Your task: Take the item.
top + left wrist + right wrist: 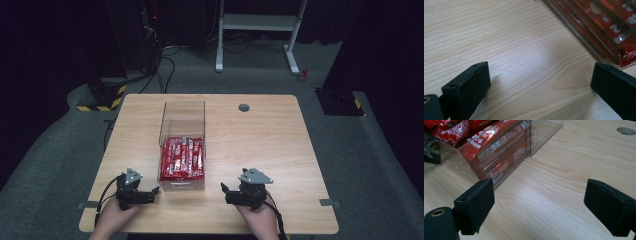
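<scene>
A clear box [182, 131] on the worktop [260, 145], between the released, empty jaws of the left gripper [150, 192] and right gripper [226, 192], holds red packets [182, 159] in its near half, their print too blurred to read.

Lighting: table [260, 140] evenly lit from above, surroundings dark. Soft sheen ahead of both grippers' jaws; near jaws slightly blurred.

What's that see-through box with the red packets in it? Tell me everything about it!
The clear box looks like plastic, a long open-topped rectangle standing flat on the wooden table. Red packets with white print fill its near half; the far half is empty. It sits between the two open grippers, which don't touch it.
</scene>
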`<state>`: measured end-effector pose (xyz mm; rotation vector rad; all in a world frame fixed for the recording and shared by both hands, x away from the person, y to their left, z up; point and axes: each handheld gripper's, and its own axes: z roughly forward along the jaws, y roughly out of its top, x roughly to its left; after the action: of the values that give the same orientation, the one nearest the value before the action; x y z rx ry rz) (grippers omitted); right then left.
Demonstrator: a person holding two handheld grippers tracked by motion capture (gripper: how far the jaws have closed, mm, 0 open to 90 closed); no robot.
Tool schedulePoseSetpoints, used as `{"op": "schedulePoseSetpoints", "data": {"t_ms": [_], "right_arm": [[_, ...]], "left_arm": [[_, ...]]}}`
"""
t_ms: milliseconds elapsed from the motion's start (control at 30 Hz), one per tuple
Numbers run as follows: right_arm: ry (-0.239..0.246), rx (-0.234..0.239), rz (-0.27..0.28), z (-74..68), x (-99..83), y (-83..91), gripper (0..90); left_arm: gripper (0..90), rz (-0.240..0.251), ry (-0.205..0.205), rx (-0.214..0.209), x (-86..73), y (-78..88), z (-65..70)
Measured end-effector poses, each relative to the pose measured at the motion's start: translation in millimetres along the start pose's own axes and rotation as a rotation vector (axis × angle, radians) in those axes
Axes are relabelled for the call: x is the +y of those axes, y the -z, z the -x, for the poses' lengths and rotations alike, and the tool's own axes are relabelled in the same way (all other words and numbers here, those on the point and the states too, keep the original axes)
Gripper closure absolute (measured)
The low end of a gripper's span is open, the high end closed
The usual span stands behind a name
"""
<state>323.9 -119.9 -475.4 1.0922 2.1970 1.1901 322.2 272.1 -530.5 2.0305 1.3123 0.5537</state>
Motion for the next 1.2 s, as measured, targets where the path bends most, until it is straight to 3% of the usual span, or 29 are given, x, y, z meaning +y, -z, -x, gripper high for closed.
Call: {"op": "schedulePoseSetpoints", "data": {"t_ms": [567,1200], "right_arm": [[0.011,0.015,0.022,0.2,18.8,4.9,10.1],[0.034,0.078,0.040,-15.8,42.0,-1.5,10.1]], "left_arm": [[2.8,0.000,0.000,0.001,0.0,-0.1,0.1],[2.8,0.000,0.000,0.001,0.0,0.0,0.0]]}}
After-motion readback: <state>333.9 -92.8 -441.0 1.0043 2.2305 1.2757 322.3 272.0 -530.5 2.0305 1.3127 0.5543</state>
